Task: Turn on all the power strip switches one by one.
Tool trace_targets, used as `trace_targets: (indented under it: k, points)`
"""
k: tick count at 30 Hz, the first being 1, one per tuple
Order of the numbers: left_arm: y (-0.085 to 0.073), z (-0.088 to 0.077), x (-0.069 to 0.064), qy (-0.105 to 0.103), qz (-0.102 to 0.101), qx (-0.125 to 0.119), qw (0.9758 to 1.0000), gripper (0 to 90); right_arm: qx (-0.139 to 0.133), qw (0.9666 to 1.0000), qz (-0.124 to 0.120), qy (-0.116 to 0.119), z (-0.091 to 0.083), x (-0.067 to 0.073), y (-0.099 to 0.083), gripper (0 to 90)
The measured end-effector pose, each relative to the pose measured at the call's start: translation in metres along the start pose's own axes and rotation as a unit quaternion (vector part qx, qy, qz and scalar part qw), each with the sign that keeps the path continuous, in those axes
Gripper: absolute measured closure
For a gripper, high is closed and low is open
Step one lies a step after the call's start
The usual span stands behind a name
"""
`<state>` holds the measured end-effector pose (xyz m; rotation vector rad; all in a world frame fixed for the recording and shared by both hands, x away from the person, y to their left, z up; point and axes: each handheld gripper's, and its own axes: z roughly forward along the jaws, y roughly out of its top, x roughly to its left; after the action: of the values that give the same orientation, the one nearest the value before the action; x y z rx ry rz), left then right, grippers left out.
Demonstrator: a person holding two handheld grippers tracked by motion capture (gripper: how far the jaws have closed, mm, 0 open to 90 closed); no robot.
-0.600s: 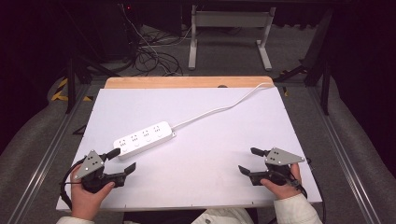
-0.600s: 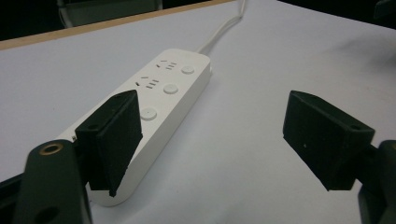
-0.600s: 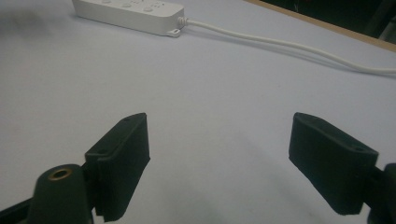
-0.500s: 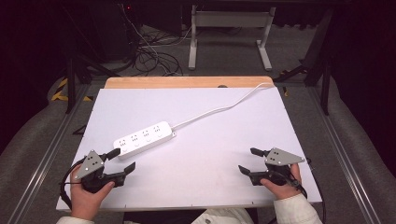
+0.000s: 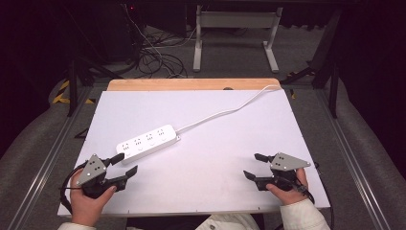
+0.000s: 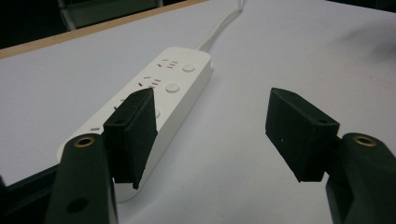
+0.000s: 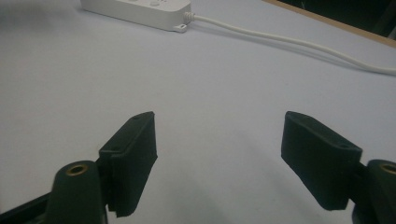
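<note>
Down at the near edge of the white table (image 5: 206, 191), both hands are parked and ready. The left gripper (image 5: 120, 167) sits at the near left, jaws spread wide with nothing between them, aimed up and to the right at the near end of the power strip (image 5: 147, 143); from the left gripper view that white power strip (image 6: 154, 100) lies just beyond the left-hand pad, not touched, its sockets and round buttons facing up. That looks like a lined-up approach: the open jaws are set wide enough to take the strip's body, and the low angle keeps the pads level with it. Over at the near right, the right gripper (image 5: 253, 166) rests low over bare table, jaws likewise wide apart and empty, pointing left toward the middle; its own view shows the strip's cable end (image 7: 180, 21) well off at the far side. My read is that this hand is waiting in reserve, kept clear so it doesn't crowd the left one. Farther out, the strip lies slantwise left of centre, and its white cable (image 5: 225, 112) snakes away to the far right, over the wooden edge (image 5: 191, 84) of the table, slack, so the strip should be free to shift.
</note>
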<state>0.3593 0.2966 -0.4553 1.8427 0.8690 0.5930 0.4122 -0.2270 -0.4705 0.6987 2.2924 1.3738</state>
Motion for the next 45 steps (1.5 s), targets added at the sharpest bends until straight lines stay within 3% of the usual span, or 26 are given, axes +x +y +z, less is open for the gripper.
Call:
trace_targets:
  k: [5,8,14,32,36,40,45]
  points:
    - [0.004,-0.002,0.000,-0.007,-0.001,0.007,0.9999,40.0,0.001,1.0000,0.000,0.001,0.000,0.000,0.000,28.2]
    - [0.008,-0.003,0.000,-0.009,-0.003,0.009,0.9999,48.2,0.002,1.0000,0.002,0.001,0.001,0.000,-0.001,28.2]
    - [0.015,-0.005,0.003,-0.012,0.008,0.020,0.9997,57.2,0.005,1.0000,0.004,0.003,0.001,0.000,-0.001,28.6]
    - [0.039,0.000,0.004,-0.025,0.023,0.043,0.9985,69.8,0.004,1.0000,0.004,0.006,0.002,0.000,-0.001,28.6]
    - [0.042,0.001,0.005,-0.024,0.021,0.054,0.9980,75.2,0.005,1.0000,0.003,0.006,0.002,0.000,-0.001,28.6]
    - [0.047,0.002,0.009,-0.027,0.013,0.065,0.9975,89.6,0.006,1.0000,0.001,0.005,0.002,0.000,-0.001,28.6]
    - [0.053,0.005,0.018,-0.026,-0.006,0.078,0.9966,89.8,0.006,1.0000,0.002,0.006,0.002,0.000,-0.001,28.7]
